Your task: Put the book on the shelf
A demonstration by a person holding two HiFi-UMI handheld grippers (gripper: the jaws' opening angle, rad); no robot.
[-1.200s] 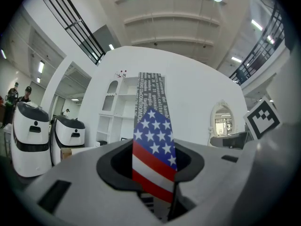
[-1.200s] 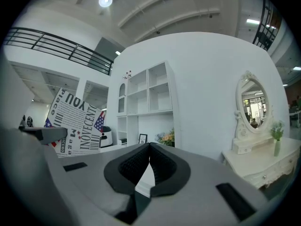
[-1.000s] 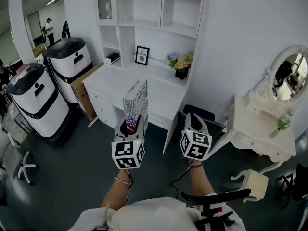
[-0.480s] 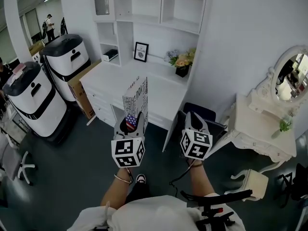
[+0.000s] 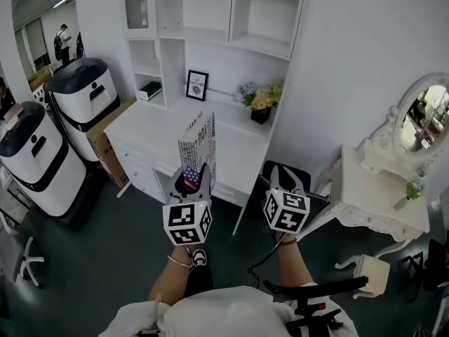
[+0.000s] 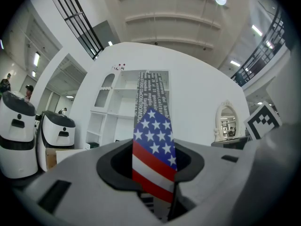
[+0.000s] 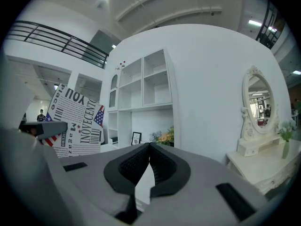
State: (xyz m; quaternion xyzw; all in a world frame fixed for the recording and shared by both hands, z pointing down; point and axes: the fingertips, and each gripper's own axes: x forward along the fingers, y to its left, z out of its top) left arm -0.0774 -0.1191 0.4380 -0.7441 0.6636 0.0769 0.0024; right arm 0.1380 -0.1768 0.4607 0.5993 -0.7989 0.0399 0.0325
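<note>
A book [image 5: 198,144] with a newsprint cover and a stars-and-stripes spine stands upright in my left gripper [image 5: 195,178], which is shut on its lower end. In the left gripper view the striped spine of the book [image 6: 153,140] fills the gap between the jaws of the left gripper [image 6: 151,166]. My right gripper [image 5: 282,177] hovers beside it, shut and holding nothing; its jaws [image 7: 149,150] touch at the tips. The white shelf unit [image 5: 230,11] rises over a white desk [image 5: 158,128] ahead, its compartments mostly bare. From the right gripper view the book [image 7: 77,121] shows at left, the shelf unit [image 7: 143,84] behind.
Two white drum-shaped machines [image 5: 34,156] [image 5: 85,93] and a cardboard box [image 5: 105,137] stand at left. On the desk are a framed picture [image 5: 196,84] and flowers [image 5: 259,102]. A dark chair [image 5: 291,170], a white vanity table [image 5: 382,199] with oval mirror [image 5: 419,123] and a stool [image 5: 368,269] are at right.
The view has closed in on the desk and shelf, which look larger and lie more to the left. Both grippers keep their places in view, the book still held upright.
</note>
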